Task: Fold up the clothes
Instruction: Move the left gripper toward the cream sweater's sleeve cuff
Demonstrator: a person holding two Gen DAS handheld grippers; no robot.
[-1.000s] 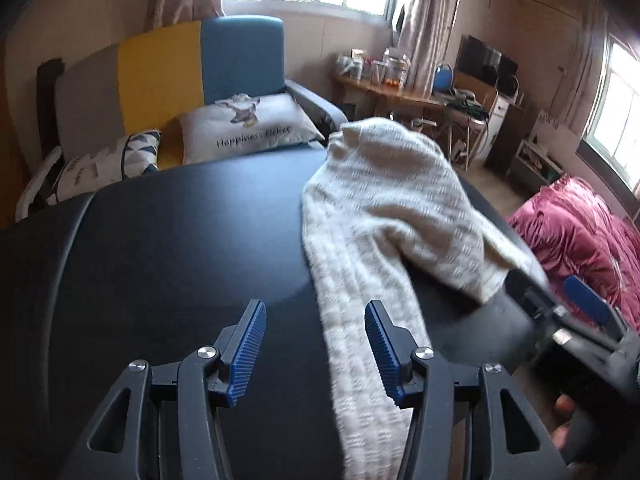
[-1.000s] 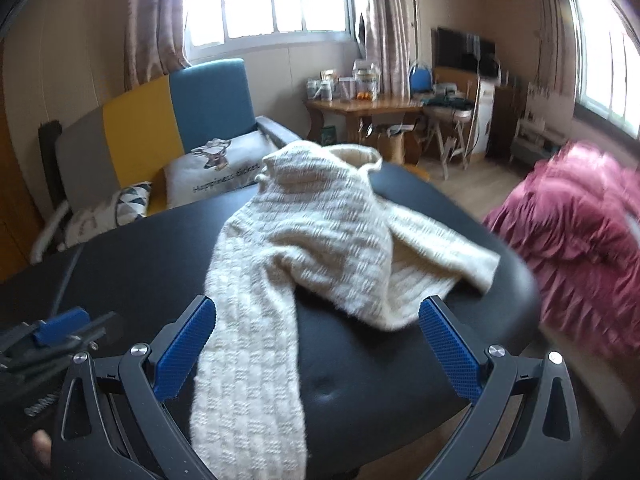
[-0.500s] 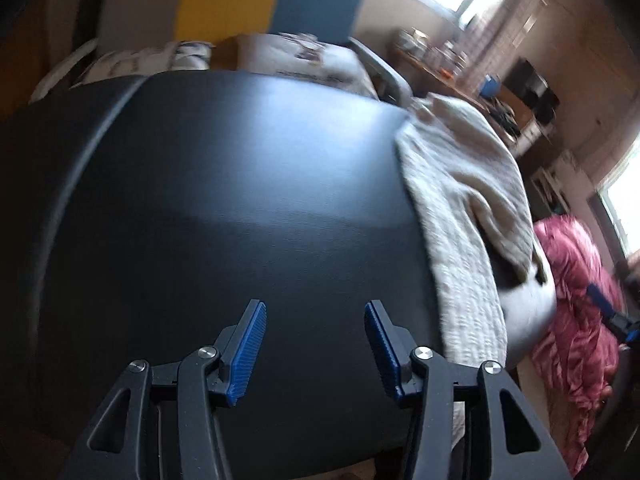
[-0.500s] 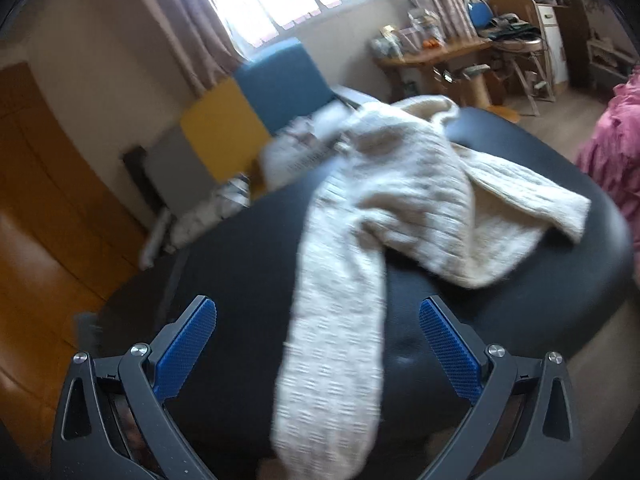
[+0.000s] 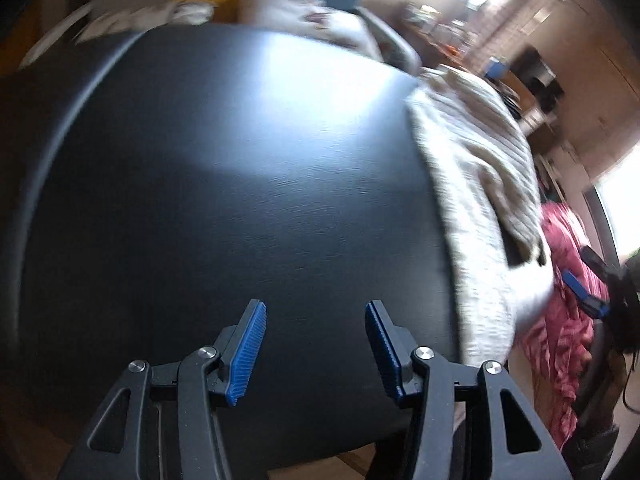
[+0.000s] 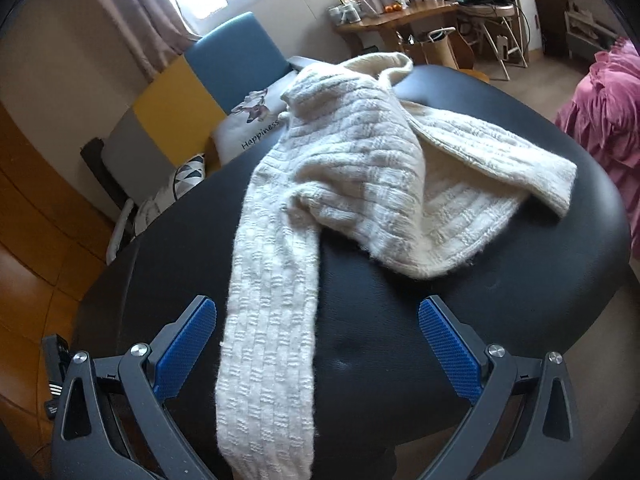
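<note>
Across the black counter (image 6: 520, 300) we see a cream knit sweater (image 6: 360, 168) lying crumpled, one long sleeve (image 6: 268, 340) trailing off the near edge. Beyond it stands a colour-blocked sofa (image 6: 224, 56). Our right gripper (image 6: 316, 348) hovers with fingers wide around the sleeve, not touching it. Our left gripper (image 5: 316, 344) holds its fingers apart over bare counter, the sweater (image 5: 472, 184) off to its right.
</note>
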